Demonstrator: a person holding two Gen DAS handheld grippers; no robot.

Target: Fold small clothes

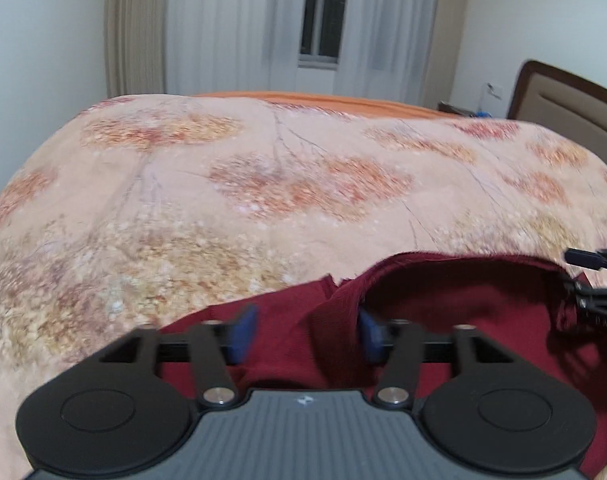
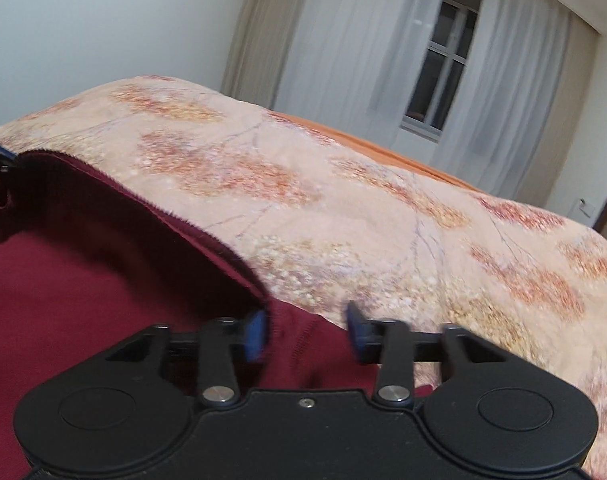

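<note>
Garment (image 1: 455, 304) spread on bedspread (image 1: 263, 184), at near edge. Left gripper (image 1: 307, 334) over garment's left part, right gripper (image 2: 307, 332) at its right edge. Window (image 1: 323, 12) behind bed. Headboard (image 1: 563, 96) at far right.

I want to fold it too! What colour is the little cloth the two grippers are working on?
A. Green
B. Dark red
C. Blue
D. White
B. The small garment lying on the flowery bedspread is dark red, seen under the left gripper and the right gripper alike.
</note>
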